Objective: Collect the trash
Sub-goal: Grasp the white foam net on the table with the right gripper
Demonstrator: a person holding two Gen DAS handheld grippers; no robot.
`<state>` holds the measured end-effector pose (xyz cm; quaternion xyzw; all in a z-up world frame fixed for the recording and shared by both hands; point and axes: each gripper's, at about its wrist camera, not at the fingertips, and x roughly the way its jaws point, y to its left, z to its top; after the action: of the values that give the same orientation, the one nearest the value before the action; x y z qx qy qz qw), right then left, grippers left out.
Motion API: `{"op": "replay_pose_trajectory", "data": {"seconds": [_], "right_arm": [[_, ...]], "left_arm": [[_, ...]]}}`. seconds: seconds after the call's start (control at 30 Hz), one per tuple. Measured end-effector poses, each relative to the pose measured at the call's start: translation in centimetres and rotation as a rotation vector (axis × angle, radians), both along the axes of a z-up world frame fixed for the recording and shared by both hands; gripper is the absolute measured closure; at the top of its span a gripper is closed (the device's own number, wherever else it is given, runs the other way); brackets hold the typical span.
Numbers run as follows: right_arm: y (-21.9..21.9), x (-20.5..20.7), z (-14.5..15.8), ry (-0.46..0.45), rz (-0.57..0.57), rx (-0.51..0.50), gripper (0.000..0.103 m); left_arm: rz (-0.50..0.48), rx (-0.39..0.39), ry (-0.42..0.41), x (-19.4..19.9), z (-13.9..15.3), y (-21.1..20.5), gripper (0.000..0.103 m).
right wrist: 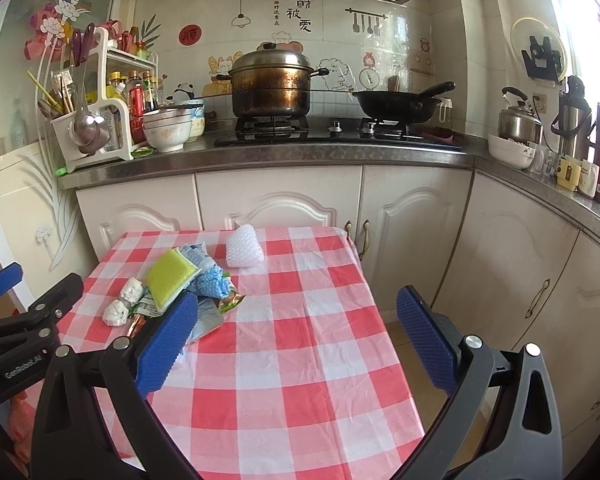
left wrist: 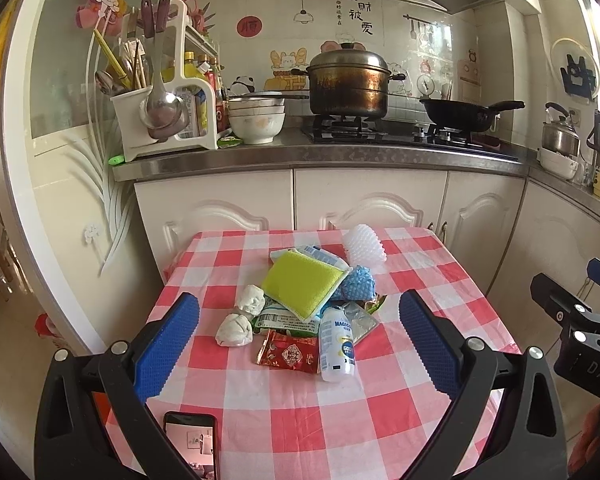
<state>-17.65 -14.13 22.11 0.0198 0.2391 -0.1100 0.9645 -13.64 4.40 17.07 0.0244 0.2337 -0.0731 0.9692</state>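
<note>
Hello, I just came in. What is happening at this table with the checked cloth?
A person holds a two-finger gripper in each hand above a table with a red-and-white checked cloth, to collect trash. Both the left gripper and the right gripper have their jaws open and hold nothing. The trash lies in a pile: a yellow-green sponge, a knotted white wad, a small white bottle, a red packet and wrappers. A white foam net sits apart, farther back. Nothing is picked up yet.
</note>
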Motion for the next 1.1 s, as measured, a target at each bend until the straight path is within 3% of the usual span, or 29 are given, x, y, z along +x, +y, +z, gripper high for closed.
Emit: {"op": "replay_pose_trajectory", "data": {"seconds": [0.13, 0.4, 0.73, 1.1], "right_arm": [[0.6, -0.9, -0.9, 0.037, 0.083, 0.043, 0.003], [3.2, -5.5, -6.7, 0.232, 0.274, 0.203, 0.003], [9.4, -7.8, -8.9, 0.306, 0.455, 0.119, 0.003], [11.4, -6.7, -10.9, 0.340, 0.492, 0.086, 0.004]], "left_arm": [[-0.011, 0.000, 0.043, 0.1, -0.7, 0.6, 0.005], [-0.008, -0.001, 0.110, -0.1, -3.8, 3.0, 0.005], [-0.017, 0.019, 0.102, -1.0, -4.0, 3.6, 0.005], [-0.014, 0.019, 0.055, -3.3, -2.7, 4.6, 0.005]]}}
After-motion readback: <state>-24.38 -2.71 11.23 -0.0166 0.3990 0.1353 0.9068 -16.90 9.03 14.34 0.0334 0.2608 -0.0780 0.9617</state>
